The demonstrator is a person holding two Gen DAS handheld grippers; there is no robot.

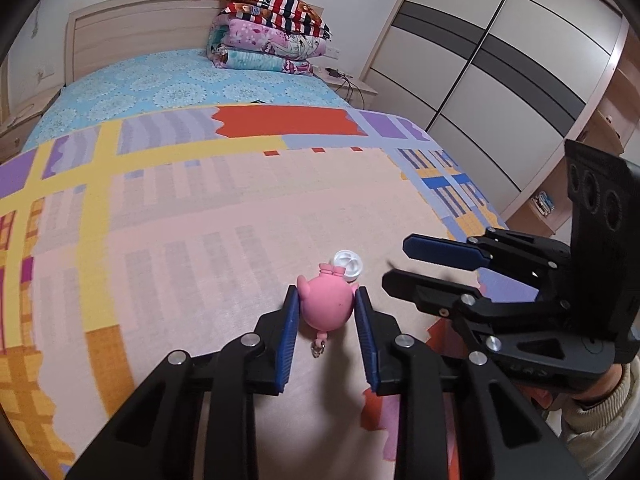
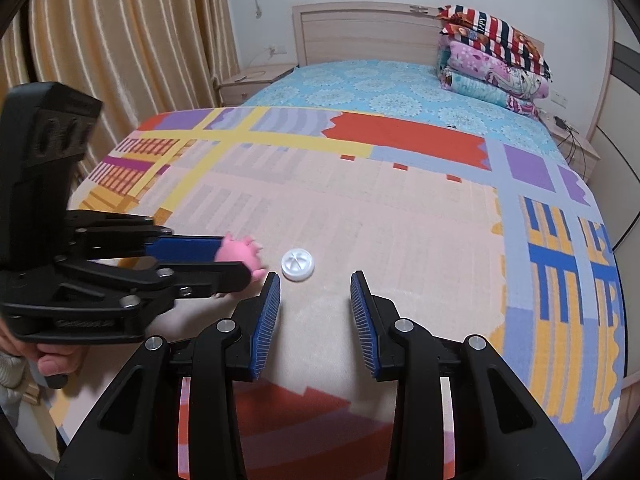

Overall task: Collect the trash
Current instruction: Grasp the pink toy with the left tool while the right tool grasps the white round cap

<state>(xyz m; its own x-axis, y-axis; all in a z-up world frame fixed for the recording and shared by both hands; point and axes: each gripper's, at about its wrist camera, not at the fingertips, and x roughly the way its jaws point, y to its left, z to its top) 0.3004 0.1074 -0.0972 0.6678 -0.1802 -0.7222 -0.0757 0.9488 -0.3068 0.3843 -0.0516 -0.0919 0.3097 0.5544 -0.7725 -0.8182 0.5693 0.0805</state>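
Observation:
A pink rubber pig toy [image 1: 326, 304] with a small metal clasp lies on the patterned blanket [image 1: 180, 220]. My left gripper [image 1: 326, 300] is shut on the toy, its blue pads against both sides; it also shows in the right wrist view [image 2: 236, 258] with the toy [image 2: 240, 252] at its tips. A white plastic bottle cap [image 1: 347, 265] lies just beyond the toy, and in the right wrist view [image 2: 297, 264] just ahead and left of my right gripper [image 2: 315, 284]. My right gripper is open and empty; in the left wrist view [image 1: 396, 264] it hovers right of the cap.
The bed carries a blue sheet [image 1: 180, 80] and a stack of folded quilts [image 1: 272, 32] at the headboard. A wardrobe [image 1: 500, 60] stands to the right, curtains [image 2: 120, 60] to the left, and nightstands [image 2: 252, 80] beside the headboard.

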